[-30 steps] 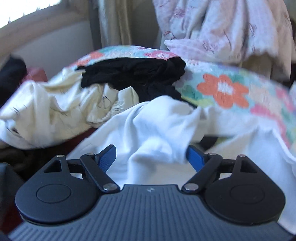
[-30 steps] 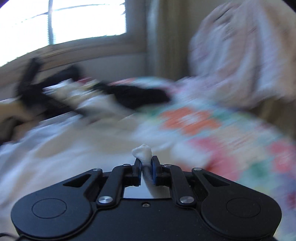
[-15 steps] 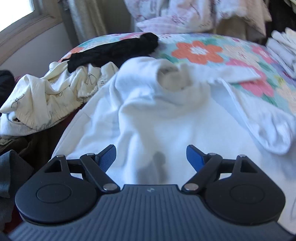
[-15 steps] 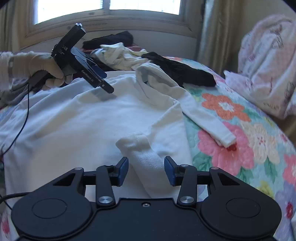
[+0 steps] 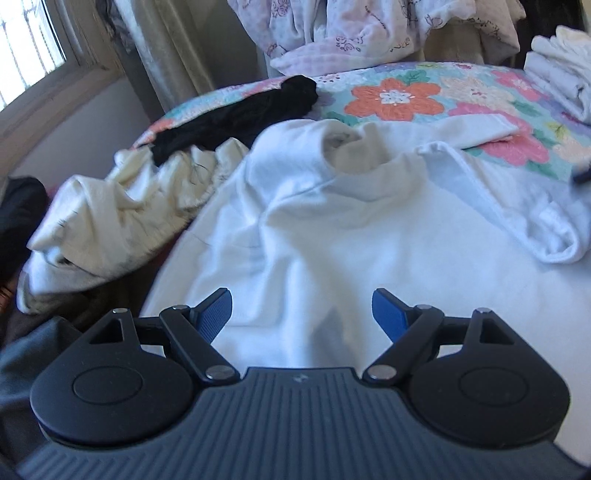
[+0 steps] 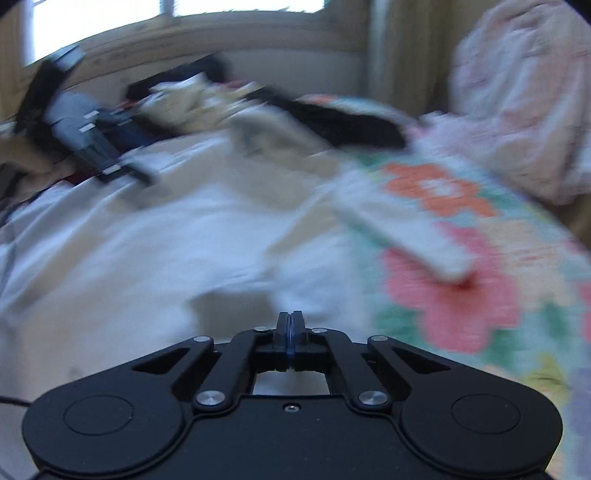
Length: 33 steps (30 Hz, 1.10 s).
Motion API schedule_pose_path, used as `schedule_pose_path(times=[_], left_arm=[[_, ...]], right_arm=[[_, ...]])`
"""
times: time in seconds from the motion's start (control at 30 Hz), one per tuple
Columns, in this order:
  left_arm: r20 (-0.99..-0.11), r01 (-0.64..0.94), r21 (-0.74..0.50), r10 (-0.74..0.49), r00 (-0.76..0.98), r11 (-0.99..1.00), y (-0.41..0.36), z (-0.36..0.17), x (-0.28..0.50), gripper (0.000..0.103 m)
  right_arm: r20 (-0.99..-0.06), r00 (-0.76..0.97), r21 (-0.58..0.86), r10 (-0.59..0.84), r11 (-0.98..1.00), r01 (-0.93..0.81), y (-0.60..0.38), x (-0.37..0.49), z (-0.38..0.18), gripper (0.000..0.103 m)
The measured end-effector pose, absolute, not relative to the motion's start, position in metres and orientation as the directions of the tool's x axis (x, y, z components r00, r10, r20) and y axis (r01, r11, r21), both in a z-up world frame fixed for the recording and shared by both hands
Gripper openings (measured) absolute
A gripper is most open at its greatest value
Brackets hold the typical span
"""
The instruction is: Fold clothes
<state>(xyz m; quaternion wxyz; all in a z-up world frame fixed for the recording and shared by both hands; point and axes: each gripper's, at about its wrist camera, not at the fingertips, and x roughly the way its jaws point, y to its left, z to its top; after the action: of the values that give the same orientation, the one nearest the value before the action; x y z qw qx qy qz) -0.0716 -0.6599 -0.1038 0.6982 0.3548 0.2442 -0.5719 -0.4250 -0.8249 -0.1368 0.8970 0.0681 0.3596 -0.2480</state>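
White top point(image 5: 351, 236) lies spread flat on the floral quilt point(image 5: 406, 92), collar point(image 5: 347, 151) on the far side, facing the black garment point(image 5: 236, 118).

Left gripper point(image 5: 302, 314): fingers point(image 5: 216, 312) wide apart, nothing between them. It hovers over the near body panel of the top; whether it touches the cloth, I cannot tell.

Right gripper point(image 6: 291, 325): fingers point(image 6: 282, 326) pressed together. No cloth visible between the tips. Right view is motion-blurred, so I cannot tell whether a thin fold is pinched. It sits over the top's point(image 6: 166, 258) near edge, beside the quilt point(image 6: 461, 295).

Relative to the top:
- One sleeve point(image 5: 480, 129) runs out from the collar across the quilt; in the right view the same sleeve point(image 6: 399, 236) lies on the flowers.
- Other sleeve point(image 5: 517, 214) is folded back onto the body, cuff end bunched just right of the panel centre.
- Cream garment point(image 5: 122, 218) crumpled against the top's left edge, touching it.
- Black garment just beyond the collar, partly on the cream garment.
- Folded white stack point(image 5: 561, 70) well apart, on the far right of the quilt.
- Pink patterned fabric point(image 5: 369, 33) heaped behind the quilt, beyond the collar.
- Curtain point(image 5: 166, 51) and window point(image 5: 26, 55) beyond the black garment.

In the right view the left gripper point(image 6: 92, 147) appears as a blurred dark shape over the top's far left part.
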Motion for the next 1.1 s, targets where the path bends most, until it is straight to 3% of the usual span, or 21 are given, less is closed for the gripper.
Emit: schedule_pose_path(times=[0.07,0.17,0.3,0.33,0.43,0.47,0.6,0.67,0.73,0.8,0.83,1.0,1.1], left_arm=[[-0.744,0.967,0.233,-0.622,0.244,0.101,-0.658,-0.103,-0.066,0.083],[-0.747,0.971,0.203,-0.622,0.235,0.123,-0.656,-0.104,-0.054,0.083],[-0.753,0.986,0.121,-0.637,0.168,0.117,-0.654,-0.107,-0.049,0.083],[-0.756,0.989,0.103,-0.638,0.149,0.108,-0.654,-0.108,-0.05,0.083],[-0.758,0.999,0.029,-0.65,0.051,0.045,-0.654,-0.11,-0.059,0.079],[-0.758,1.0,0.006,-0.652,0.007,0.004,-0.655,-0.11,-0.066,0.078],[-0.745,0.987,-0.09,-0.648,-0.157,-0.135,-0.667,-0.11,-0.1,0.067],[-0.744,0.975,-0.124,-0.632,-0.214,-0.185,-0.678,-0.114,-0.119,0.061],[-0.753,0.967,-0.151,-0.611,-0.246,-0.204,-0.691,-0.121,-0.135,0.045],[-0.767,0.962,-0.179,-0.584,-0.267,-0.205,-0.703,-0.13,-0.147,0.027],[-0.77,0.958,-0.193,-0.573,-0.281,-0.212,-0.708,-0.133,-0.153,0.025],[-0.776,0.968,-0.145,-0.583,-0.241,-0.207,-0.721,-0.136,-0.163,0.025],[-0.764,0.98,-0.134,-0.614,-0.198,-0.15,-0.723,-0.126,-0.148,0.025]], right_arm=[[-0.652,0.55,-0.109,-0.523,0.782,0.613,-0.843,-0.448,-0.128,0.0],[-0.632,0.54,-0.01,-0.556,0.703,0.711,-0.871,-0.486,-0.121,0.002],[-0.605,0.691,0.143,-0.395,0.8,0.583,-0.857,-0.487,-0.119,0.013],[-0.606,0.717,0.16,-0.344,0.831,0.533,-0.85,-0.479,-0.121,0.019],[-0.64,0.736,0.18,-0.22,0.889,0.421,-0.833,-0.448,-0.132,0.057],[-0.651,0.729,0.155,-0.209,0.904,0.398,-0.829,-0.439,-0.135,0.059],[-0.706,0.673,0.03,-0.218,0.941,0.336,-0.816,-0.406,-0.15,0.061],[-0.737,0.656,0.067,-0.162,0.948,0.31,-0.819,-0.4,-0.159,0.065],[-0.729,0.677,0.154,-0.099,0.94,0.303,-0.825,-0.405,-0.162,0.066],[-0.715,0.698,0.239,-0.037,0.925,0.294,-0.832,-0.411,-0.165,0.024],[-0.707,0.706,0.258,-0.037,0.917,0.306,-0.833,-0.416,-0.164,0.008],[-0.65,0.693,0.139,-0.314,0.847,0.514,-0.843,-0.459,-0.134,0.008],[-0.647,0.577,0.04,-0.498,0.734,0.678,-0.869,-0.481,-0.129,0.008]])
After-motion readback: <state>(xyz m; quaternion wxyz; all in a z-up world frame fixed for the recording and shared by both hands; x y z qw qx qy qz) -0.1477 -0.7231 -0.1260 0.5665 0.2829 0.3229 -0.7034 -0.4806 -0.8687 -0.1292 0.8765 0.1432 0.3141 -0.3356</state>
